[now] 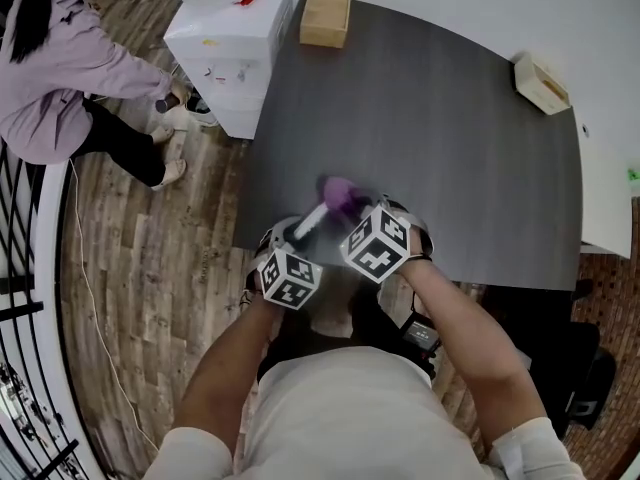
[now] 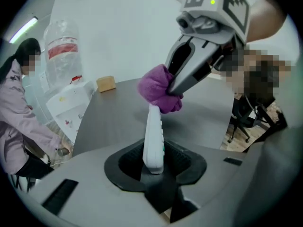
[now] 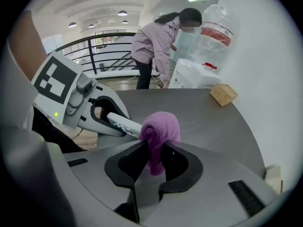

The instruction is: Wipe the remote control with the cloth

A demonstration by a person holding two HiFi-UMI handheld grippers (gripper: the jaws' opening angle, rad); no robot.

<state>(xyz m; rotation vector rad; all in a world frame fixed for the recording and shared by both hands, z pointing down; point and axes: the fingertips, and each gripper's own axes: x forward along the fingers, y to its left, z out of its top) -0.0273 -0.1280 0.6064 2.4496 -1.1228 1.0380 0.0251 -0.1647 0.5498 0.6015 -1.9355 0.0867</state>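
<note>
The slim white remote control [image 2: 154, 136] stands on edge between the jaws of the left gripper [image 2: 156, 163]. The jaws are clamped on its near end, so it juts forward and up, clear of the dark grey table [image 1: 430, 148]. A bunched purple cloth [image 2: 160, 90] sits against the remote's far tip and covers it. The cloth is pinched in the right gripper [image 3: 154, 163], whose jaws close on a fold hanging down between them. In the right gripper view the cloth's rounded top bulges above the jaws, and the remote runs out from its left side back to the left gripper. In the head view both grippers meet in the lower centre of the frame, over the table's near edge. The cloth shows as a purple blot just above the two marker cubes, and the remote is a pale bar slanting down and left from it. An open wooden box [image 1: 325, 13] rests on the table's far edge at the top of the frame. A second wooden box [image 1: 541, 82] lies at the upper right. A white cabinet [image 1: 230, 48] stands against the table's upper-left corner, with clear plastic on top. Beside it, in the upper left, a person in a lilac jacket [image 1: 70, 68] crouches on the wood-plank floor [image 1: 150, 268]. A black railing [image 1: 20, 318] runs down the left edge.
</note>
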